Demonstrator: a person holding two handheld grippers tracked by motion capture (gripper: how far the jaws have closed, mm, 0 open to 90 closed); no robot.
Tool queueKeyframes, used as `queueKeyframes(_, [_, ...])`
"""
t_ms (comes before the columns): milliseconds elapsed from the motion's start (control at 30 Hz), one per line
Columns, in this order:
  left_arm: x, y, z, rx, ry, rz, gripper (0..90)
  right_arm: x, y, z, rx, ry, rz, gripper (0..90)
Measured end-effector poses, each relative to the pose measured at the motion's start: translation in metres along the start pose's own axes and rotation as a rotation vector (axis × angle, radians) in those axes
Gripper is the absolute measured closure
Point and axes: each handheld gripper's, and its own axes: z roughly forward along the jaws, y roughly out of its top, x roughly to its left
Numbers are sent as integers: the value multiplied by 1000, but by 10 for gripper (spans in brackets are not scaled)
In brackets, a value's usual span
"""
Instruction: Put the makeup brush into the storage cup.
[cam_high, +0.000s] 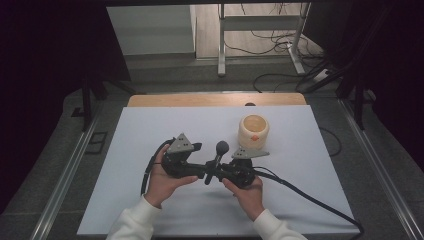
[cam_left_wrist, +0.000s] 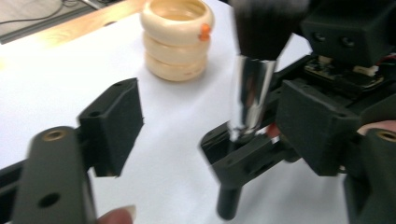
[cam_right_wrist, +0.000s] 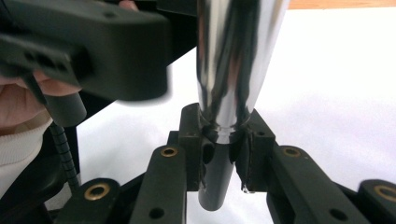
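Observation:
A makeup brush (cam_high: 218, 155) with dark bristles, a silver ferrule (cam_left_wrist: 251, 93) and a black handle stands nearly upright over the middle of the white sheet. My right gripper (cam_high: 216, 173) is shut on it where the ferrule (cam_right_wrist: 233, 70) meets the handle, its jaws clamped from both sides (cam_right_wrist: 219, 144). My left gripper (cam_high: 201, 171) faces it, open; in the left gripper view the jaws (cam_left_wrist: 215, 123) stand wide apart with the brush between them, touching neither pad. A cream ribbed cup (cam_high: 253, 131) with an orange dot stands upright just behind the right gripper (cam_left_wrist: 243, 161).
The white sheet (cam_high: 150, 130) covers a wooden table whose far edge (cam_high: 215, 99) shows. Cables and a metal frame (cam_high: 260, 35) lie on the floor beyond. A cable (cam_high: 310, 197) trails from the right gripper toward the front right corner.

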Motion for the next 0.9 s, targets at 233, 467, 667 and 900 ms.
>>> queueKeyframes(233, [15,-12,-11,-21,42,-26,191,-4,3,-8,-16,-9,-7,742])
queueKeyframes(467, [24,-26,-21,-11,77,-25,177,-5,4,-13,-19,-16,-11,742])
queueKeyframes(667, [32,-40,-24,7,99,-46,175,-4,5,-16,-20,-18,-26,742])
queueKeyframes(900, [37,-51,-23,13,117,-71,179,-3,8,-19,-27,-18,-41,742])
